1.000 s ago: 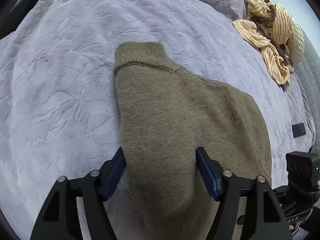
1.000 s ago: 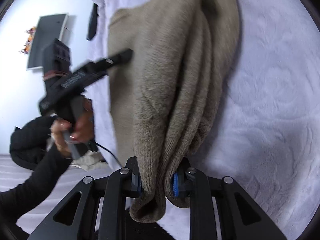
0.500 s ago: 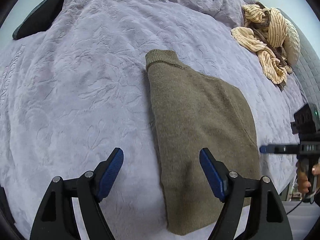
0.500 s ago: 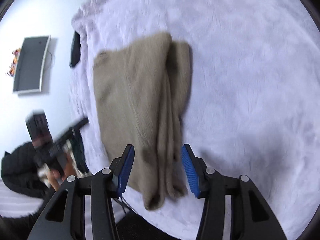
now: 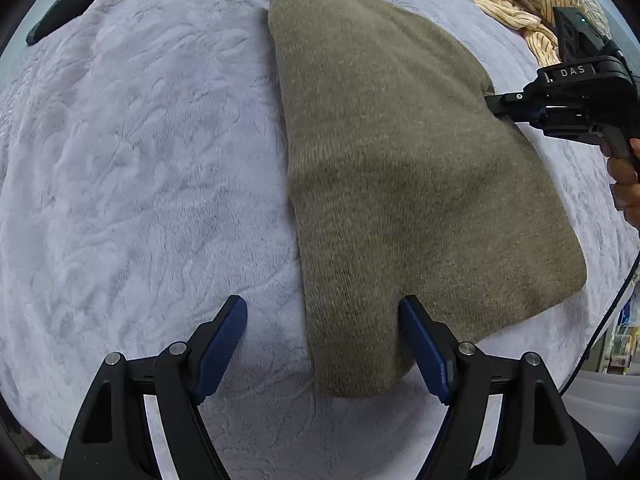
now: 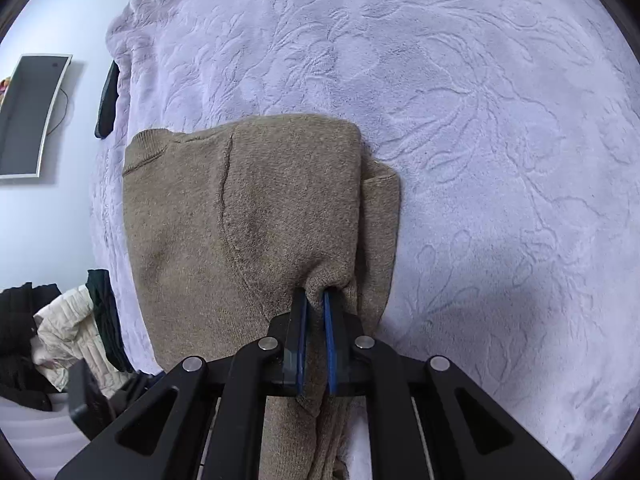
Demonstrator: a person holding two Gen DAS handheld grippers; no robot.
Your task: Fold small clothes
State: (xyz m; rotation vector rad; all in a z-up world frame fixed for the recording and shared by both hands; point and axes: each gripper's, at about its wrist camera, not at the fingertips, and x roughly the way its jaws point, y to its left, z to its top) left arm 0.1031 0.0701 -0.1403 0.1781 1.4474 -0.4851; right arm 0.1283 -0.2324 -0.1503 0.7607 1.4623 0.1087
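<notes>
Your right gripper [image 6: 315, 312] was clenched on a bunched edge of the sweater [image 6: 240, 216]. Your left gripper [image 5: 324, 344] stood spread wide, the sweater's near corner lying between its fingers, ungripped. The folded sweater lay flat on the lavender blanket [image 5: 140, 160], long axis running away from the left gripper, collar pointing to the far end.
</notes>
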